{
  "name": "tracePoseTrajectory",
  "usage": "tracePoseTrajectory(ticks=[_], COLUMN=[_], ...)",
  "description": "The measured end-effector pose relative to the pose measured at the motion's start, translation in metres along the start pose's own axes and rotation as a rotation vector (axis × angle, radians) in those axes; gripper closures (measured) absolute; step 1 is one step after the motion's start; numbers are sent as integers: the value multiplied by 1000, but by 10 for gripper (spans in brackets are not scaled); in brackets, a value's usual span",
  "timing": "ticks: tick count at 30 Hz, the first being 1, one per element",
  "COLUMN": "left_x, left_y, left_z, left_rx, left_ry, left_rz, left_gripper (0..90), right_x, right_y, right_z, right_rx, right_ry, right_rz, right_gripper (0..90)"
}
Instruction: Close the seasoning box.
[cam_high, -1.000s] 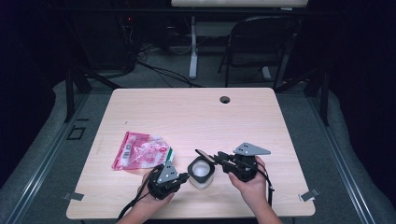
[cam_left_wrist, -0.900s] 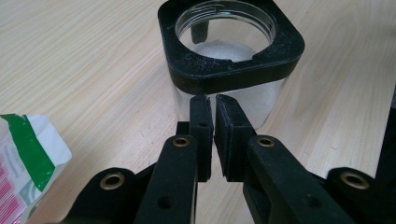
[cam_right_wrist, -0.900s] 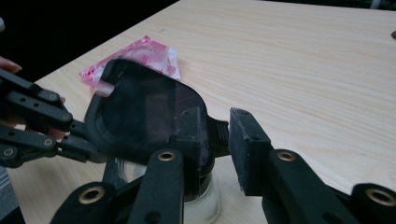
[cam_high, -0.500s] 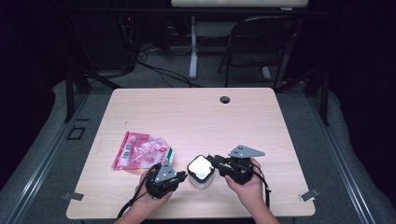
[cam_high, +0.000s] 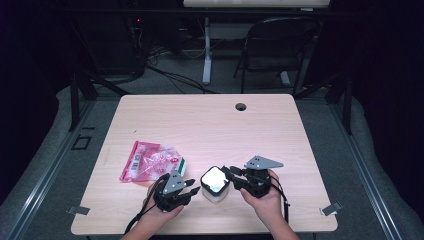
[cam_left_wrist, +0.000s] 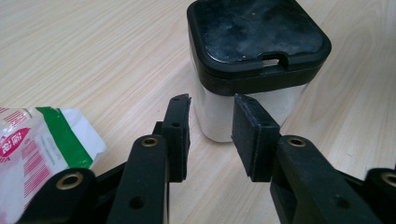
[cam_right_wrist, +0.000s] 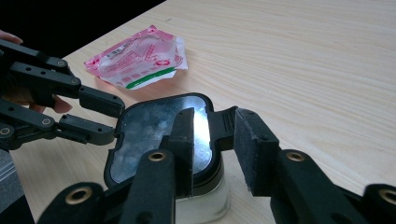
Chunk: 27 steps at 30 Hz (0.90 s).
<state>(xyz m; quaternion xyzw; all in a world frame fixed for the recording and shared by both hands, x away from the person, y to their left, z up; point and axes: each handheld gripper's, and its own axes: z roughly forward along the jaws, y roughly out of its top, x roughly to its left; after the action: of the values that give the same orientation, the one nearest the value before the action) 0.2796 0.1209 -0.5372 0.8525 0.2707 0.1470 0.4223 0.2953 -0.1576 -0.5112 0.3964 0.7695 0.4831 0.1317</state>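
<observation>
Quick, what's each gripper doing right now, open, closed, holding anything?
Left gripper: open, jaws just opened, holding nothing, beside the jar.
Right gripper: open, jaws just opened, astride the lid's tab.

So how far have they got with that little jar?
Its black lid sits on the jar, which stands upright beside the pink packet. In hand: the left gripper and right gripper flank it, jaws just opened, gripping nothing. The right one's jaws straddle the lid's tab. What remains is unclear.

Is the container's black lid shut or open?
Shut: the black lid sits flat on the upright container, its rim seated all around.
</observation>
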Motion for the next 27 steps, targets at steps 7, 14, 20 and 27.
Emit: tracePoseTrajectory(ticks=[7, 14, 20, 27], left_x=[3, 15, 25, 42], left_y=[0, 0, -1, -2], left_z=[-2, -10, -19, -32], left_rx=[-14, -36, -62, -85], left_ry=[9, 13, 34, 72], left_rz=[-11, -61, -99, -144], left_gripper=[557, 487, 463, 446], right_x=[1, -2, -2, -4], right_y=[1, 2, 3, 6], right_z=[-1, -3, -4, -8], right_rx=[-9, -3, -1, -2], right_ry=[3, 10, 7, 7], right_rz=[4, 21, 27, 27], right_gripper=[588, 482, 450, 438])
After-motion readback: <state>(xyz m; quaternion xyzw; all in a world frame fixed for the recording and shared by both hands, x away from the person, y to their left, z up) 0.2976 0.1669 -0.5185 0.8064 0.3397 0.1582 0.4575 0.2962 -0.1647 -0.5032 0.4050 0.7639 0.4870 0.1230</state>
